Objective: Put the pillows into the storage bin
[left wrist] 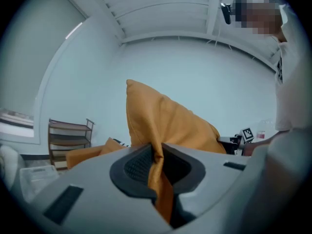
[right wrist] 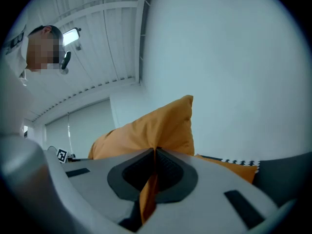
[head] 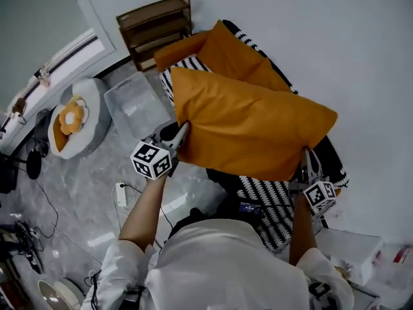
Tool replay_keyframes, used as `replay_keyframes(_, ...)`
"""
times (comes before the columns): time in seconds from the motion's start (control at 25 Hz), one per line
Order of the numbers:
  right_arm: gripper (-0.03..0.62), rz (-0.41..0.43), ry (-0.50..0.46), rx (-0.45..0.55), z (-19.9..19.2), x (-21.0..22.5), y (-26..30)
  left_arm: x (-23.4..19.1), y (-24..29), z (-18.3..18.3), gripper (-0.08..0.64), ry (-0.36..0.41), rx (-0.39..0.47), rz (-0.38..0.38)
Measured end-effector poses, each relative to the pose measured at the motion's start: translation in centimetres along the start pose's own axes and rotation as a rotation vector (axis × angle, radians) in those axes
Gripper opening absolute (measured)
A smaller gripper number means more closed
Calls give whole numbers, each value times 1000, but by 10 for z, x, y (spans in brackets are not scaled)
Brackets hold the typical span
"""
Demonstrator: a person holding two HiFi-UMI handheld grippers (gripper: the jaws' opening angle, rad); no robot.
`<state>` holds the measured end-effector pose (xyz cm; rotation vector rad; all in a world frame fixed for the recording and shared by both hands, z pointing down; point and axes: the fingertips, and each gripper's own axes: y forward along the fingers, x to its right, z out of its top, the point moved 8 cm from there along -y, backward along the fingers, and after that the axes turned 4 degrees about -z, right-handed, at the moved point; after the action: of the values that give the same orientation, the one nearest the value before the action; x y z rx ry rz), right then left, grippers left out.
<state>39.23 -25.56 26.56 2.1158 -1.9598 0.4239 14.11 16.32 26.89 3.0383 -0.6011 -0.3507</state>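
Orange pillow (head: 251, 131) hangs over the sofa (head: 266, 194), right of the storage bin (head: 132, 103); left gripper (head: 181, 134) and right gripper (head: 306, 163) each pinch its cover at opposite ends. Judged light, soft, floppy: edge grips suit

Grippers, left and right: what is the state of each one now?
Left gripper: shut on one end of the orange pillow.
Right gripper: shut on the other end of the same pillow.

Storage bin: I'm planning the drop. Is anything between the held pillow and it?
Nothing visible does. The orange pillow, clamped by the left gripper and right gripper, hangs just right of the clear storage bin in the head view, with nothing between them.
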Motion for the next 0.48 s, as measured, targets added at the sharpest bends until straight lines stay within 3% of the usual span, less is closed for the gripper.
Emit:
replay_keyframes(0.2,32,173,-15,-52,-17,-102,47,-35,-127,26,48,16,67,137)
replay_keyframes(0.48,32,381,3,-114,-55,-208,102,-65,-267,29,46,19,132,318)
